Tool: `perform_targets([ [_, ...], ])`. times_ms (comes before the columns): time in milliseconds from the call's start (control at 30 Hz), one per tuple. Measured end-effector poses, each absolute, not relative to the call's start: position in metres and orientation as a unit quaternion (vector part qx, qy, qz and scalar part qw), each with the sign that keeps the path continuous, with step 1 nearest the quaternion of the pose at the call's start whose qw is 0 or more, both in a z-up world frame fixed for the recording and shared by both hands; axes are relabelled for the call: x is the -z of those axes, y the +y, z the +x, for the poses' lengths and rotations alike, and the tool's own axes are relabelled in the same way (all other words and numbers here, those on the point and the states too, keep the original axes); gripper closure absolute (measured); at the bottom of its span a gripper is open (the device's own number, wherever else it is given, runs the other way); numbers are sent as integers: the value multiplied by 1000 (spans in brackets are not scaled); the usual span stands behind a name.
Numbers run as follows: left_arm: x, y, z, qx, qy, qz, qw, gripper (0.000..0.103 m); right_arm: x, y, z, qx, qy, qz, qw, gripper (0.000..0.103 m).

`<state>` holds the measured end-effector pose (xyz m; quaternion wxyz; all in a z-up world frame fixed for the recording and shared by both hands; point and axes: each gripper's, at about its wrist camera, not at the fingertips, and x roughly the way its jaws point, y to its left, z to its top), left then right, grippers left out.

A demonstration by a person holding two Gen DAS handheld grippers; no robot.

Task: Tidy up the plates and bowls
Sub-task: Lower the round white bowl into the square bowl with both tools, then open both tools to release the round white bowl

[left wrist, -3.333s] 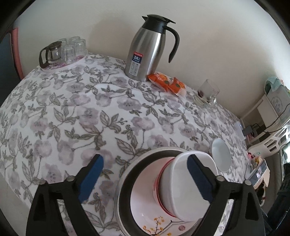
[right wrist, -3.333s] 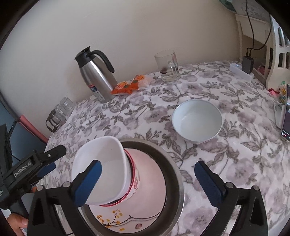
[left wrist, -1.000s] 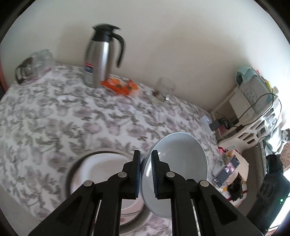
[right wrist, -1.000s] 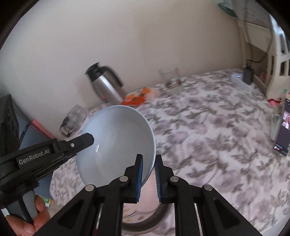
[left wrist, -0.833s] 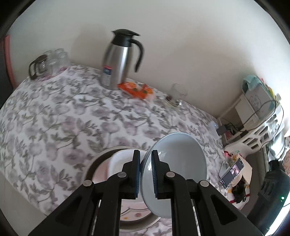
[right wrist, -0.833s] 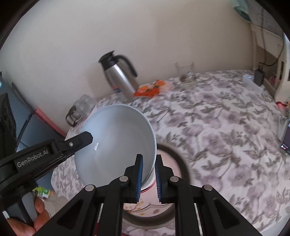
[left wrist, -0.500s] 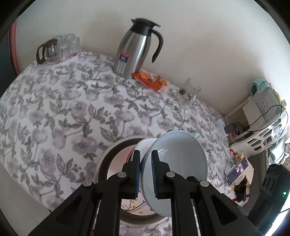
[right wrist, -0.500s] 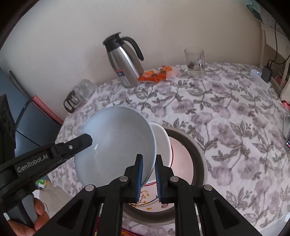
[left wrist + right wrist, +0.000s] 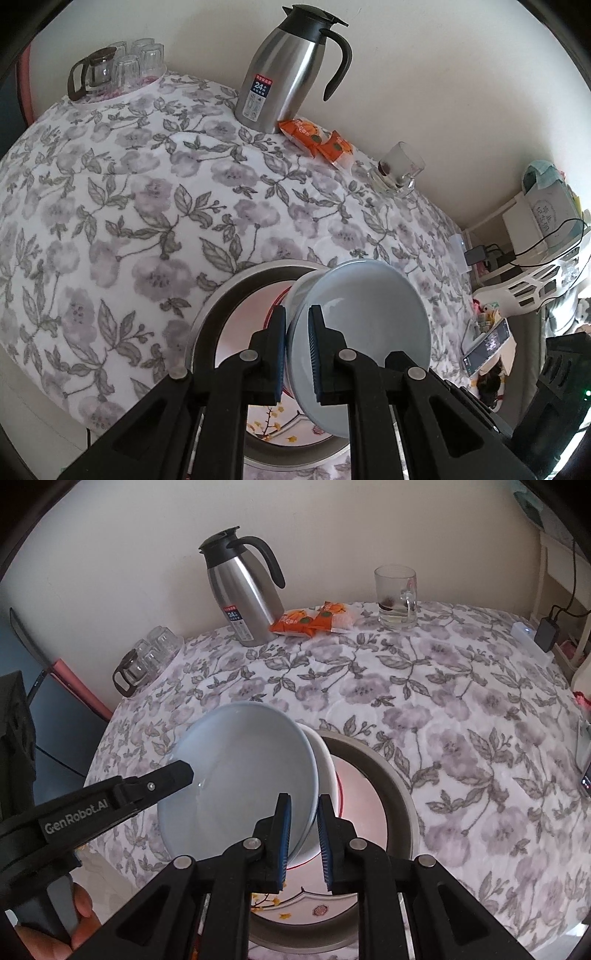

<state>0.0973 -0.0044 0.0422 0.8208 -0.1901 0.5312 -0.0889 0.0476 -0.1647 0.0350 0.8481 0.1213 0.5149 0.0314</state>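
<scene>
Now my left gripper (image 9: pixel 297 341) pinches the pale bowl's (image 9: pixel 240 782) rim; my right gripper (image 9: pixel 304 836), jaws just loosening, straddles the opposite rim; I lower it squarely into the white bowl (image 9: pixel 325 775) on the plate (image 9: pixel 317 904); release evenly.

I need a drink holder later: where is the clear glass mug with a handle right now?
In the right wrist view, the clear glass mug stands at the table's far edge by the wall, right of the orange snack packets.

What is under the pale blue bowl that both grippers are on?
Under the pale blue bowl a white red-rimmed bowl shows, tilted on a flowered plate inside a metal basin. The bowl hides most of it.
</scene>
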Motion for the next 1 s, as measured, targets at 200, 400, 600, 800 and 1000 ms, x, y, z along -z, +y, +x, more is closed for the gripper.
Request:
perform_targets([
  [200,-50,-4,95,91,522,-186,827,91,-40,-165,47,-22,509,107,854,75],
  [400,-51,3,82,89,514,-177,835,91,-52,-168,33,-24,491,109,864,75],
  [600,-54,14,61,66,494,-142,855,47,-60,-172,8,-2,472,95,876,51],
  [800,-41,25,41,44,497,-103,861,21,-49,-174,-13,14,476,84,875,35],
  [1000,-26,26,25,42,507,-62,859,4,-30,-172,-29,19,484,84,871,19],
])
